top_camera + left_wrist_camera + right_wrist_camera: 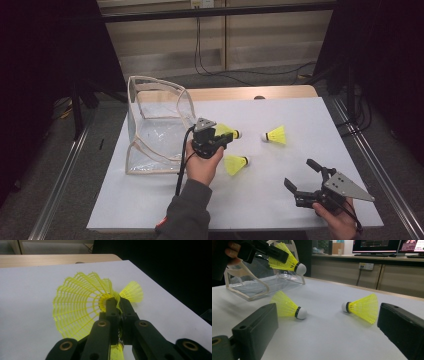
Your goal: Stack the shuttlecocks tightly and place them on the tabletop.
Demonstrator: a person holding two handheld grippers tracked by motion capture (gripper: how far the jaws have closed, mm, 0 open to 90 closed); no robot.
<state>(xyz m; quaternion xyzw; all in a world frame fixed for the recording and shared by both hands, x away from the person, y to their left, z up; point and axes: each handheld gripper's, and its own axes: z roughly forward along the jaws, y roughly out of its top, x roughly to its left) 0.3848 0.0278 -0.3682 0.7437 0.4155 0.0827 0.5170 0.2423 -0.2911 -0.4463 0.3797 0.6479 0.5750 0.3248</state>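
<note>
On the white counter (150, 200) two shuttlecocks (236, 164) lay loose. The left gripper (226, 138), jaws pinched shut on a third shuttlecock's (225, 131) skirt, held it aloft beside the clear bag (155, 125); the right gripper (302, 176) waited wide open, empty. Best carry it gently over the bag's mouth before releasing, without crushing the skirt.

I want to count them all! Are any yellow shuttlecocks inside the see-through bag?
The clear bag looks empty through its walls. One shuttlecock is pinched in the left gripper beside it; two lie on the white table. The bag's far corner, behind the glare, cannot be checked.
</note>
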